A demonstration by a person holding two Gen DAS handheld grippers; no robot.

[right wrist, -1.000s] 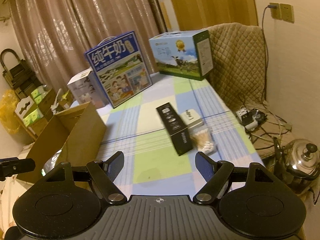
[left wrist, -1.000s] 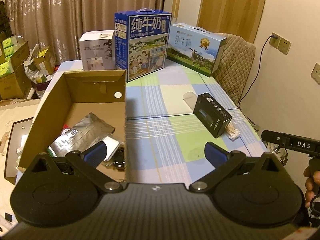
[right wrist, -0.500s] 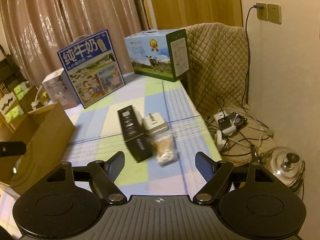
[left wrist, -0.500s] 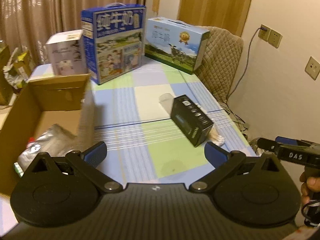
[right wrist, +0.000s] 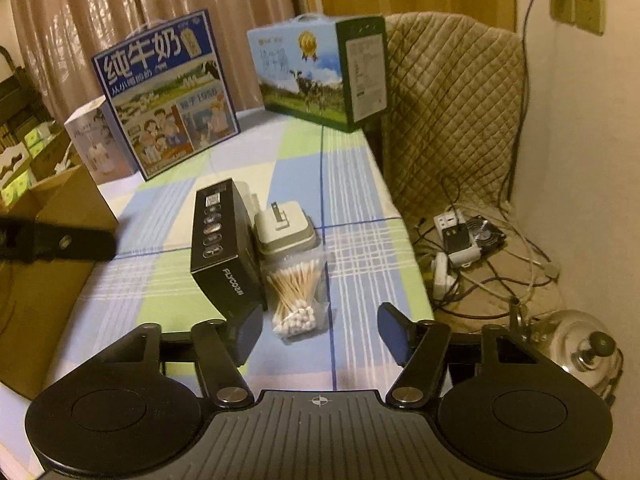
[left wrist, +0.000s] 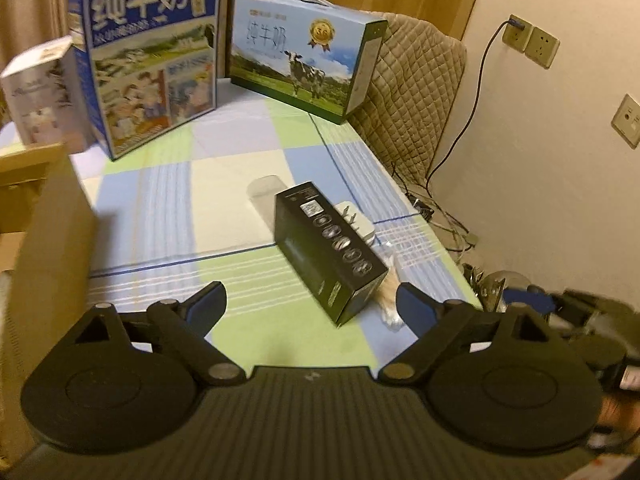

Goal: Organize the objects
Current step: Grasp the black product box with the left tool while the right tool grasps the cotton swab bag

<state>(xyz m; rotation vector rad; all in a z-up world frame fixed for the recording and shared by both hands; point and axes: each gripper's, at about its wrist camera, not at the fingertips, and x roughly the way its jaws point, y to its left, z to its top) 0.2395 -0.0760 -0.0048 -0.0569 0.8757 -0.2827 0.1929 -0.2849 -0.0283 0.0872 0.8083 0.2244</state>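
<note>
Left gripper [left wrist: 312,304] pitched down over checked tablecloth [left wrist: 168,208], jaws apart, just been closing, nothing clamped; long black rectangular carton [left wrist: 332,252] lying at 12 o'clock between and beyond tips. Right gripper [right wrist: 320,324] also tilted down, jaws apart, just been closing, nothing pressed; clear packet of cotton swabs [right wrist: 298,296] at 12 o'clock just ahead, touching black carton at its 9 o'clock. White lidded container [right wrist: 284,228] behind swabs. Brown cardboard box [left wrist: 44,240] at 9 o'clock of left view. Blue milk carton case [right wrist: 168,96] far at 11 o'clock.
</note>
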